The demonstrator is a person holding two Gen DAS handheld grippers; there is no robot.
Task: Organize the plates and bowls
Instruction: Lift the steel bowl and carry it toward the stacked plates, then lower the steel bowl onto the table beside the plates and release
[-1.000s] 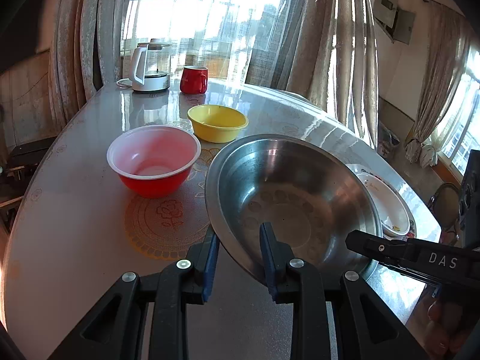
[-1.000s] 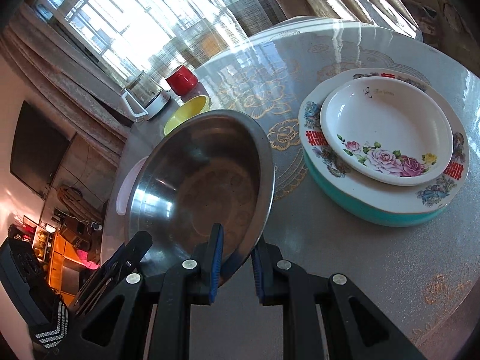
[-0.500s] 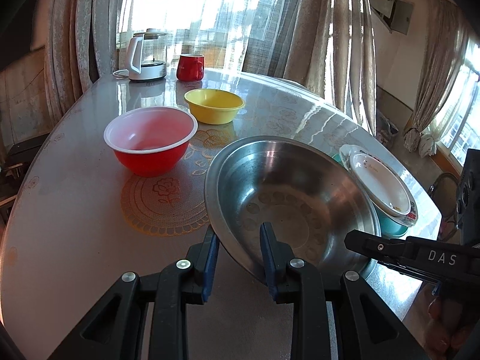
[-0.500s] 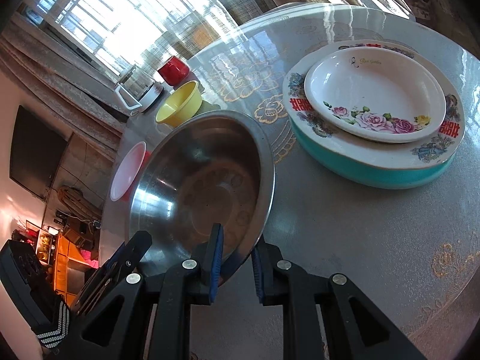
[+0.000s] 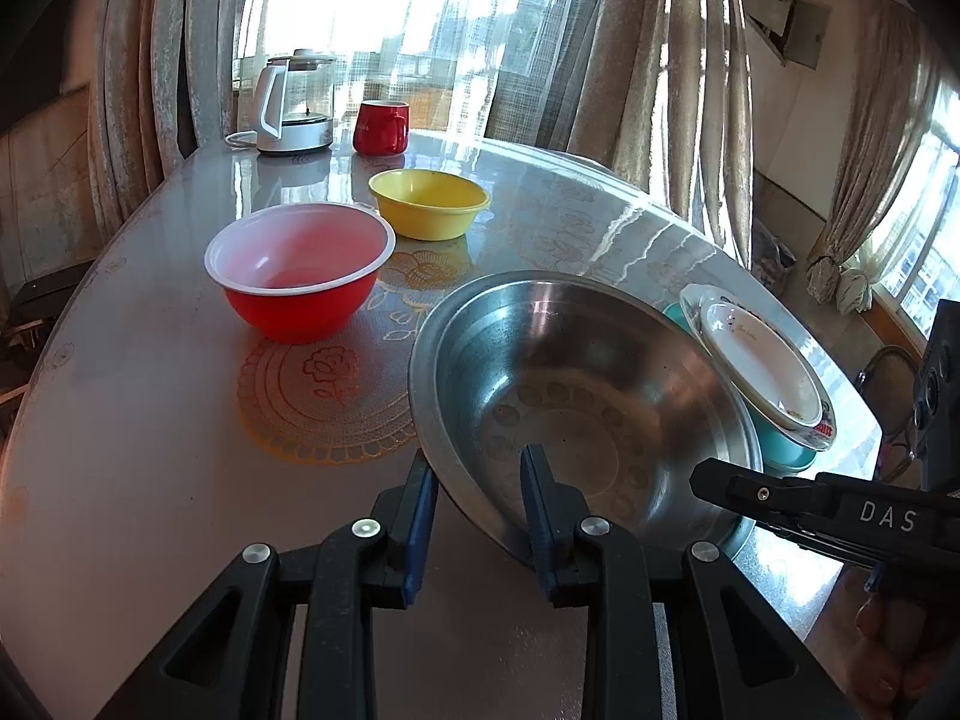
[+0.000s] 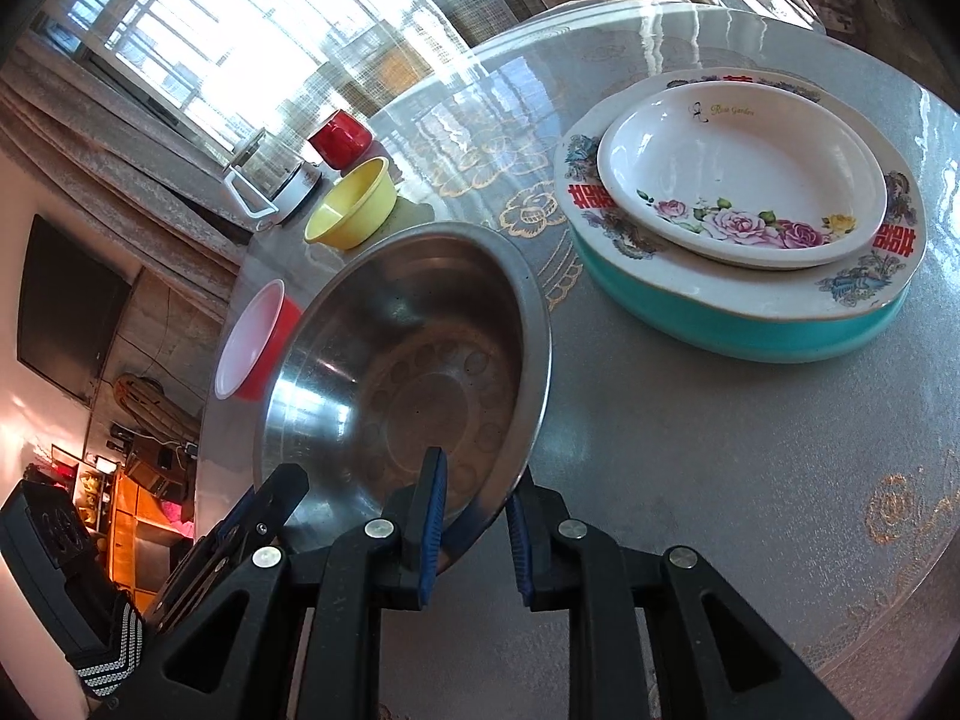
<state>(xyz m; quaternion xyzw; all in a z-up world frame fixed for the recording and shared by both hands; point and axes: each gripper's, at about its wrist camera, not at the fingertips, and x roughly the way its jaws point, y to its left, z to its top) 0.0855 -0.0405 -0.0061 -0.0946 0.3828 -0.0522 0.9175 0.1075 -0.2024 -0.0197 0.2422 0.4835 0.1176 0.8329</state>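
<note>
— Left wrist view: why do both your tongs sit on the steel bowl?

— A wide bowl needs a grip on each side. Your left tongs pinch its near rim; your right tongs straddle the other edge, jaws easing apart.

— Where is it?

— On the counter, between the red bowl and the stacked plates.

A left gripper straddles the near rim of a steel basin on a glossy table; red bowl at eleven o'clock.
</note>
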